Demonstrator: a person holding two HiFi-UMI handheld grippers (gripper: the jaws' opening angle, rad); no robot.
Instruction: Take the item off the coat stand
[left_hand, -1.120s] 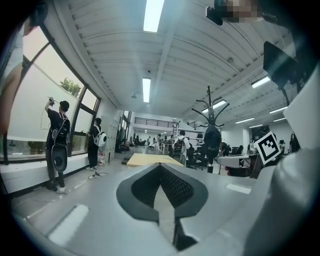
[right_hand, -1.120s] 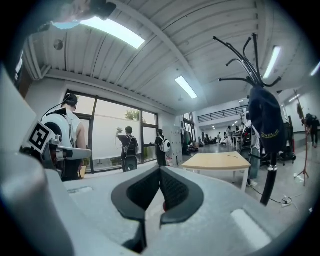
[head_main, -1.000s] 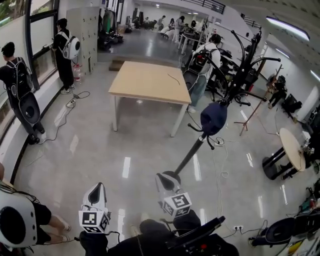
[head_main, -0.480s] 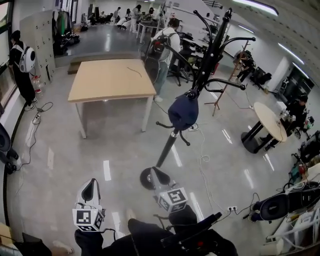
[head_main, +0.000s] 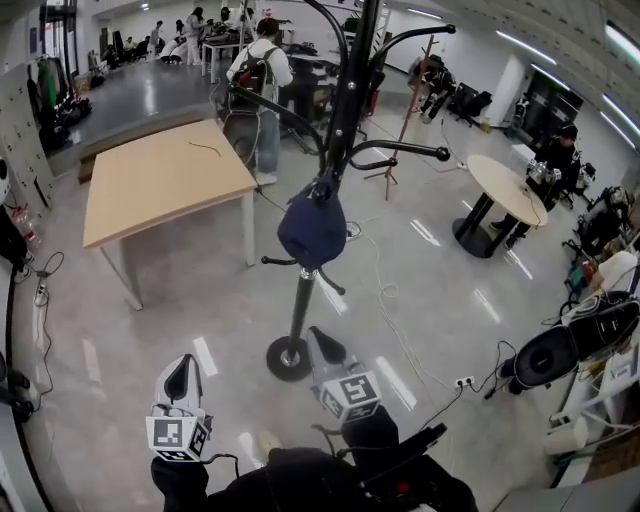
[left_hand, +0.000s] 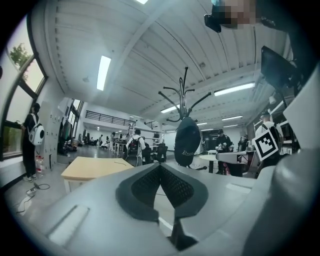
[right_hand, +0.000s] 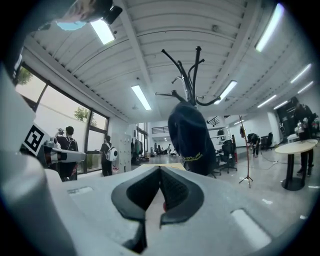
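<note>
We hold both grippers low at the near edge, pointing level toward the stand (head_main: 345, 90). Our left gripper (head_main: 183, 366) has its jaws pressed together with nothing between them. Our right gripper (head_main: 323, 341) is likewise closed and empty. The cap (head_main: 312, 228), dark blue, hangs partway up the stand's pole, below the curved hooks and well apart from both grippers. In the right gripper view the cap shows just right of centre beyond the jaws. In the left gripper view it also sits right of centre, farther off. The stand's round base (head_main: 289, 358) lies near the right gripper's tip. A wooden table (head_main: 160, 175) stands far left and a round table (head_main: 505, 185) far right.
</note>
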